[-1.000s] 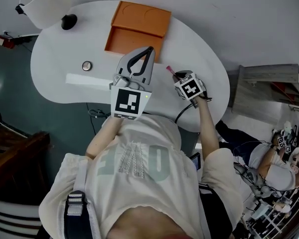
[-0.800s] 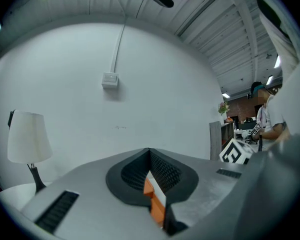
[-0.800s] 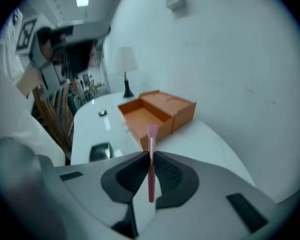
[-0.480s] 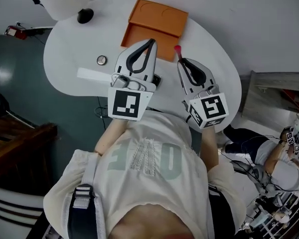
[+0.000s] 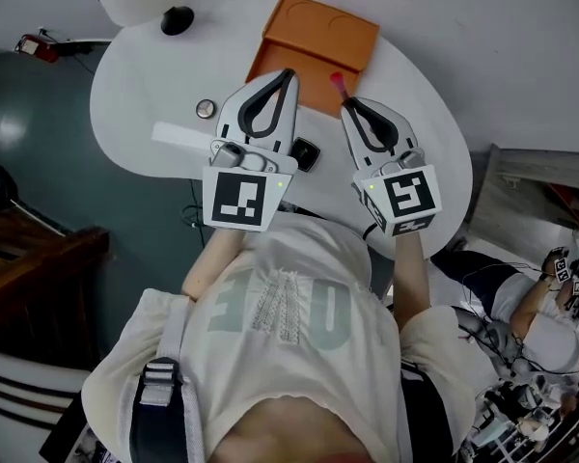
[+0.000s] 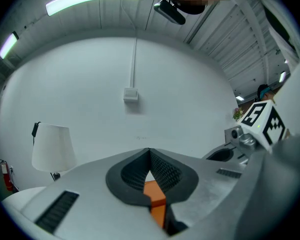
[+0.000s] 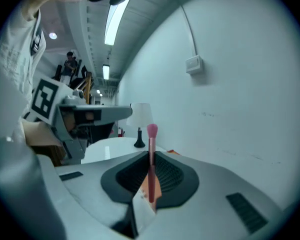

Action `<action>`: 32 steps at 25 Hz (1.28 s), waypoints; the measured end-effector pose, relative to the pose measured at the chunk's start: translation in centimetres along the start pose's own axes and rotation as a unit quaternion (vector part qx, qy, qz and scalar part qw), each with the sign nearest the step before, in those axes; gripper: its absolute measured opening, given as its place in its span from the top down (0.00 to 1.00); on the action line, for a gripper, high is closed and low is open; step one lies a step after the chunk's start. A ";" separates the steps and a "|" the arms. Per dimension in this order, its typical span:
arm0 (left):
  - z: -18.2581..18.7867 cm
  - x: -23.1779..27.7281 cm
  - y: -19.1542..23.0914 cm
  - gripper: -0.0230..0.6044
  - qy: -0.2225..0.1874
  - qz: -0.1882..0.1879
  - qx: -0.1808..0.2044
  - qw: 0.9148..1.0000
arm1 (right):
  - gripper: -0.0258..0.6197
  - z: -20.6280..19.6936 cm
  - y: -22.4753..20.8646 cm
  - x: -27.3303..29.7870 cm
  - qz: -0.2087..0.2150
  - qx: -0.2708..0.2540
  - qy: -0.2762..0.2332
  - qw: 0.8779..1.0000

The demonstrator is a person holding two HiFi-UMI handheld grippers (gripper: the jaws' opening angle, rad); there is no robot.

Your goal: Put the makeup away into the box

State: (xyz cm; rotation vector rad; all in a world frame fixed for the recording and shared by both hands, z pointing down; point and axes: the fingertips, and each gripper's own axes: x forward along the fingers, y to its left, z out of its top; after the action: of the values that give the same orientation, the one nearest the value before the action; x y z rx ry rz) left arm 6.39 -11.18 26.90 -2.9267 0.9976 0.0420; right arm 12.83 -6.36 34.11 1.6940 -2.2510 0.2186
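Progress: we judge it early; the visible part of the box [image 5: 320,35] holds no makeup.
In hand: makeup brush [image 7: 152,134], gripped upright in the right gripper [image 5: 346,105] jaws, held near the box's near edge.
Left gripper [image 5: 288,74]: jaws closed together, nothing between them.
Left to stow: round compact [image 5: 206,108] and dark case [image 5: 307,152], both lying on the worktop [image 5: 135,90].
Box: orange, flat, rectangular, smooth, with moulded recesses.
Brush: slim pink handle, soft rounded tuft.

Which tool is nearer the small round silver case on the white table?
Left. The left tool is just right of the small round silver case in the head view; the right tool, gripping a pink makeup brush, is farther right.
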 end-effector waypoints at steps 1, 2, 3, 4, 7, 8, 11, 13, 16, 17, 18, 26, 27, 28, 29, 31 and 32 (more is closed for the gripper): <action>-0.2 -0.1 0.2 0.95 0.004 0.004 -0.001 1.000 | 0.89 -0.9 -0.2 1.3 0.010 -0.011 0.022 1.000; -0.5 -0.1 0.5 0.95 0.009 0.007 0.000 1.000 | 0.89 -1.9 -0.3 2.7 0.025 -0.022 0.046 0.998; -0.7 -0.1 0.7 0.95 0.014 0.009 0.002 1.000 | 0.89 -3.0 -0.4 4.1 0.043 -0.032 0.073 0.996; -0.9 -0.1 1.0 0.95 0.018 0.012 0.004 1.000 | 0.89 -4.4 -0.6 5.5 0.064 -0.042 0.102 0.992; -1.3 -0.1 1.6 0.95 0.026 0.020 0.013 0.999 | 0.89 -8.9 -0.8 8.8 0.132 -0.064 0.191 0.971; -1.3 -0.1 1.7 0.95 0.029 0.022 0.022 0.999 | 0.89 -10.4 -0.8 9.4 0.150 -0.067 0.218 0.962; -1.5 -0.3 1.8 0.95 0.041 0.024 0.055 0.997 | 0.89 -13.8 -1.2 10.8 0.180 -0.077 0.282 0.939; -1.6 -0.3 2.0 0.95 0.044 0.026 0.056 0.997 | 0.89 -15.2 -1.7 11.5 0.188 -0.088 0.312 0.927; -2.2 -0.5 2.2 0.95 0.051 0.030 0.053 0.997 | 0.89 -16.4 -1.9 12.1 0.198 -0.095 0.338 0.915; -2.4 -0.6 2.2 0.95 0.053 0.031 0.051 0.997 | 0.89 -16.6 -1.9 12.2 0.203 -0.094 0.343 0.912; -2.6 -0.7 2.2 0.95 0.056 0.032 0.048 0.997 | 0.89 -16.7 -1.8 12.3 0.208 -0.092 0.347 0.910; -2.9 -1.3 2.2 0.95 0.061 0.032 0.049 0.996 | 0.89 -18.2 -1.6 13.3 0.213 -0.098 0.371 0.899; -3.0 -1.4 2.3 0.95 0.061 0.033 0.048 0.996 | 0.89 -18.3 -1.5 13.2 0.214 -0.092 0.371 0.899; -3.0 -1.5 2.4 0.95 0.061 0.035 0.047 0.996 | 0.88 -18.3 -1.4 13.2 0.216 -0.086 0.371 0.899; -3.0 -1.5 2.5 0.95 0.061 0.036 0.046 0.996 | 0.88 -18.3 -1.3 13.2 0.217 -0.082 0.371 0.899; -3.1 -1.6 2.6 0.95 0.062 0.038 0.046 0.996 | 0.88 -18.3 -1.3 13.2 0.217 -0.079 0.372 0.899; -3.1 -1.6 2.7 0.95 0.062 0.039 0.046 0.996 | 0.88 -18.4 -1.3 13.1 0.217 -0.075 0.372 0.899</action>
State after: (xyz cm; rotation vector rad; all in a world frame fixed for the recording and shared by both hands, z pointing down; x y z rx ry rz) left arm 3.48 -12.47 29.95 -2.8354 1.0982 -0.1795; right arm 13.71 -13.00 55.71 0.7905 -1.9262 0.6490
